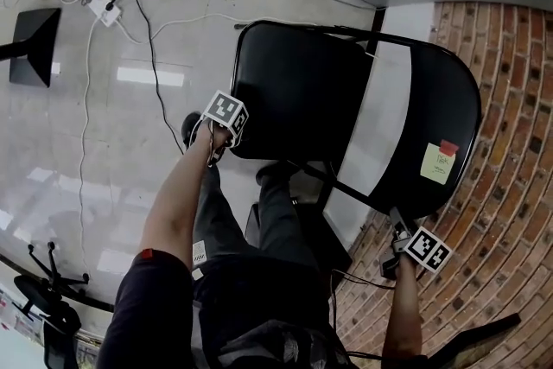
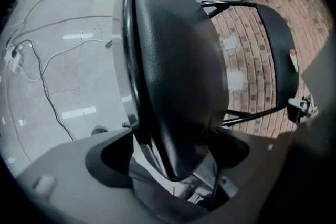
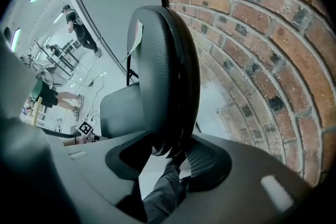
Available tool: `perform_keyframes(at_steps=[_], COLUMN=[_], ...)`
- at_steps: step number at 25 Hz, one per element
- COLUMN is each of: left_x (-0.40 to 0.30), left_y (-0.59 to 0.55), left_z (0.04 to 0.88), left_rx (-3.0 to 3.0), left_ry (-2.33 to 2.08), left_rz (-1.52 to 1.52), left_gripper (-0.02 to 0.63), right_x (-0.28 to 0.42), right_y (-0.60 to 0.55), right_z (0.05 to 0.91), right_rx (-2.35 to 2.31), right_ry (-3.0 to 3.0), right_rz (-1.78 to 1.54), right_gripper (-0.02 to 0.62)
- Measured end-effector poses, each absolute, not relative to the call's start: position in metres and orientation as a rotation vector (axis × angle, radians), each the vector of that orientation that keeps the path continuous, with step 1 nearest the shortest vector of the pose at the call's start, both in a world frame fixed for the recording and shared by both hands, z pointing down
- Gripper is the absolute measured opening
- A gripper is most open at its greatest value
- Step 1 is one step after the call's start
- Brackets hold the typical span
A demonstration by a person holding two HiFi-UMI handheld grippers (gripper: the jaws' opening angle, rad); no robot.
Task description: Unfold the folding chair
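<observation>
Closest to the head camera are the person's dark trousers (image 1: 259, 246), with the left forearm (image 1: 177, 194) and right forearm (image 1: 402, 315) reaching down past them.

Left gripper (image 1: 226, 144) (marker cube uppermost) is clamped on the near edge of the seat (image 1: 298, 91) of the folding chair (image 1: 346, 99). In the left gripper view the padded black seat (image 2: 173, 60) is seen edge-on and fills the space between both jaws.

Right gripper (image 1: 399, 229) is closed on the rim of the backrest (image 1: 445, 112). In the right gripper view the textured backrest (image 3: 168, 76) sits between the jaws, with the ribbed pad (image 3: 202, 157) against it.

The chair stands just ahead of the person's shoe (image 1: 192, 127), on the glossy floor (image 1: 130, 143) beside the brick wall (image 1: 510, 99). Seat and backrest are swung apart, with black frame tubes (image 1: 346, 186) and a white wall panel (image 1: 389, 99) showing in the gap. A yellow sticky note (image 1: 438, 162) with a red tab is on the backrest.

Farther out, a black cable (image 1: 154, 56) crosses the floor to a white power strip (image 1: 102, 7), and a flat black stand base (image 1: 34, 43) lies at the far left.
</observation>
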State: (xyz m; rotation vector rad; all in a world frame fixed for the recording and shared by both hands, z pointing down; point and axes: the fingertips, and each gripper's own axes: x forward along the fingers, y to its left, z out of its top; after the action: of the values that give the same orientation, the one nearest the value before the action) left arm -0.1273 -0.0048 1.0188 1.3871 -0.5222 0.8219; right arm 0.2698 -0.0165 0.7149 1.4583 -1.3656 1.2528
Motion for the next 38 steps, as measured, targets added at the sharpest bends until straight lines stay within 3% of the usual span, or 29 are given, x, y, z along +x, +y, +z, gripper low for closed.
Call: perform_keyframes(at_steps=[4, 8, 11, 12, 14, 15, 28, 35, 37, 38], left_x=[-0.141, -0.157, -0.165, -0.17, -0.183, -0.188, -0.233, -0.219, -0.215, -0.211], left_y=[-0.004, -0.019, -0.023, -0.025, -0.031, -0.035, -0.075, -0.094, -0.106, -0.11], left_z=[1.005, 0.98, 0.955, 0.947, 0.931, 0.921, 0.796, 0.735, 0.727, 0.723], left_rx=[1.391, 1.438, 1.463, 1.477, 1.511, 1.534, 1.652, 1.746, 1.774, 1.788], left_ry=[-0.54, -0.614, -0.626, -0.655, -0.727, -0.746, -0.856, -0.903, -0.916, -0.925], left_rz=[0.833, 0.785, 0.785, 0.806, 0.844, 0.849, 0.942, 1.02, 1.047, 1.062], left_gripper=[0.415, 0.3, 0.265, 0.221, 0.057, 0.008, 0.003, 0.004, 0.004, 0.005], right_x=[0.269, 0.271, 0.271, 0.272, 0.273, 0.273, 0.279, 0.293, 0.299, 0.303], right_y=[-0.017, -0.016, -0.014, -0.013, -0.01, -0.009, -0.016, -0.036, -0.039, -0.04], right_z=[0.715, 0.715, 0.714, 0.712, 0.71, 0.711, 0.685, 0.648, 0.635, 0.63], right_rx=[1.465, 1.471, 1.491, 1.495, 1.493, 1.49, 1.423, 1.561, 1.653, 1.692], right_ry=[-1.358, -1.353, -1.353, -1.346, -1.327, -1.324, -1.384, -1.492, -1.513, -1.522], right_rz=[1.243, 1.253, 1.258, 1.262, 1.275, 1.279, 1.08, 1.005, 1.012, 1.019], right_gripper=[0.199, 0.201, 0.199, 0.199, 0.199, 0.199, 0.199, 0.193, 0.12, 0.006])
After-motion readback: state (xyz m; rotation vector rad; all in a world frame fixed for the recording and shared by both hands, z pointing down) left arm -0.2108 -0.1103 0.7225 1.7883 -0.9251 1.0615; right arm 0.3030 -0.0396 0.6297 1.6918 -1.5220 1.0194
